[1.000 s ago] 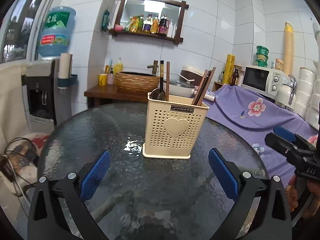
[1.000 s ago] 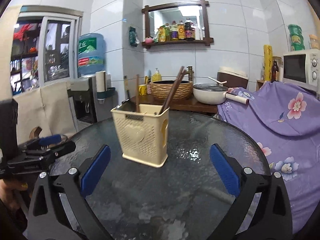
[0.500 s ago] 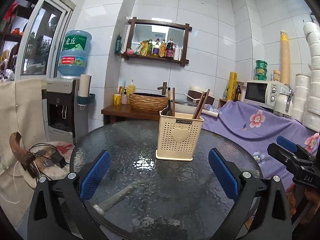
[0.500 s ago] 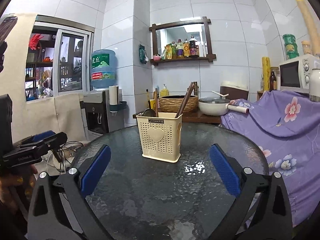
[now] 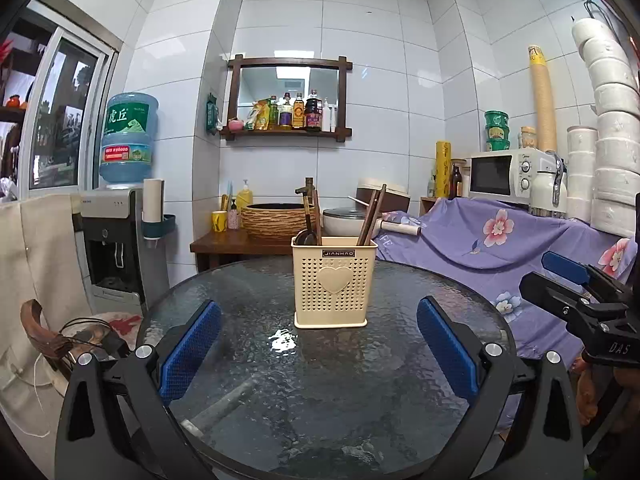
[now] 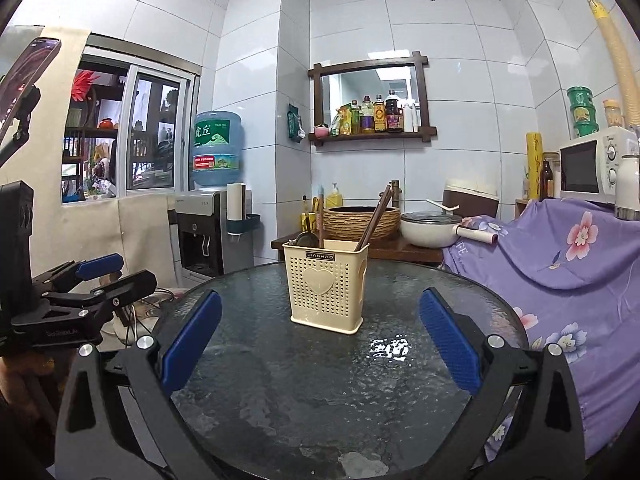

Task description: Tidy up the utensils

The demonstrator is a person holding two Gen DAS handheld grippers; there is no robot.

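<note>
A cream perforated utensil holder [image 5: 334,282] with a heart on its front stands upright on the round dark glass table [image 5: 280,392]. It also shows in the right wrist view [image 6: 326,284]. Brown chopsticks [image 5: 371,215] and a dark spoon [image 5: 306,232] stand in it. My left gripper [image 5: 320,344] is open and empty, held back from the holder over the table's near side. My right gripper [image 6: 320,348] is open and empty, also well back from the holder. Each gripper shows at the edge of the other's view.
A purple flowered cloth [image 5: 500,240] covers furniture to the right, with a microwave [image 5: 508,174] on it. A wooden side table [image 5: 240,242] with a woven basket and a pot stands behind. A water dispenser [image 5: 116,240] is at the left.
Both grippers have pulled back and up from the holder, which now looks smaller and farther. Both stay open and empty.
</note>
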